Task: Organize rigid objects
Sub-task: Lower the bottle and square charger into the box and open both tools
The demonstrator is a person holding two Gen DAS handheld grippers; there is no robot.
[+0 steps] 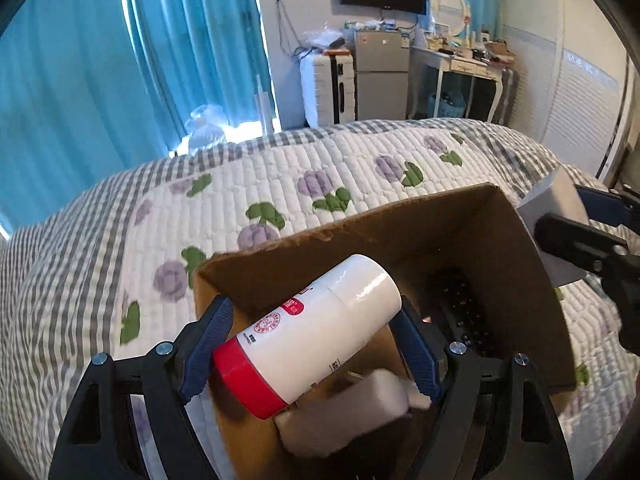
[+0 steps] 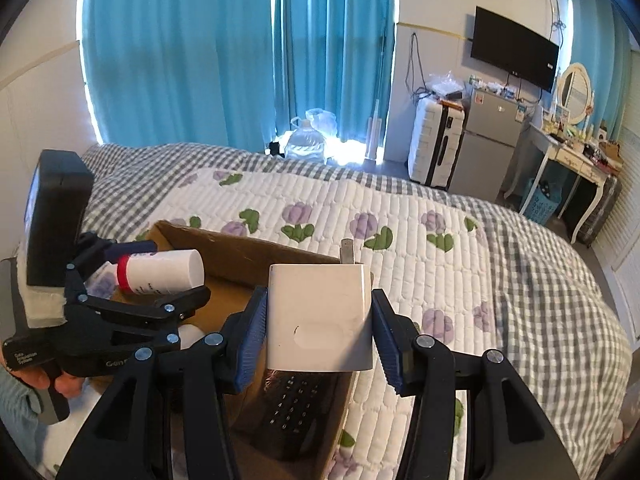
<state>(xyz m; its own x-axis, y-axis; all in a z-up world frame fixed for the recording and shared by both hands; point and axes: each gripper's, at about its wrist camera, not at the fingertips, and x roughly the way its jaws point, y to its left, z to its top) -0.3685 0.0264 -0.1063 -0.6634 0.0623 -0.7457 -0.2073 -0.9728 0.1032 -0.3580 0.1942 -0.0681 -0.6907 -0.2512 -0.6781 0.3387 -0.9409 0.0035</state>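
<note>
Two claws hover over an open brown cardboard box point(image 1: 400, 232) on a quilted bed point(image 2: 400, 216): left claw point(image 1: 308, 344) grips a white red-capped bottle point(image 1: 312, 328), right claw point(image 2: 320, 328) grips a white plug-in charger point(image 2: 320, 312).

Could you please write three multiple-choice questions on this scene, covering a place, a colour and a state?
1. Where does the cardboard box stand? A on the bed quilt B on a desk C on the floor
2. What colour is the bottle base? A green B red C black
3. What is the right gripper doing? A hanging open B gripping a white charger C gripping a remote

Answers: 1 A, flowered quilt surrounds the box. 2 B, a red band shows beside the left gripper. 3 B, both pads press the charger's sides.
</note>
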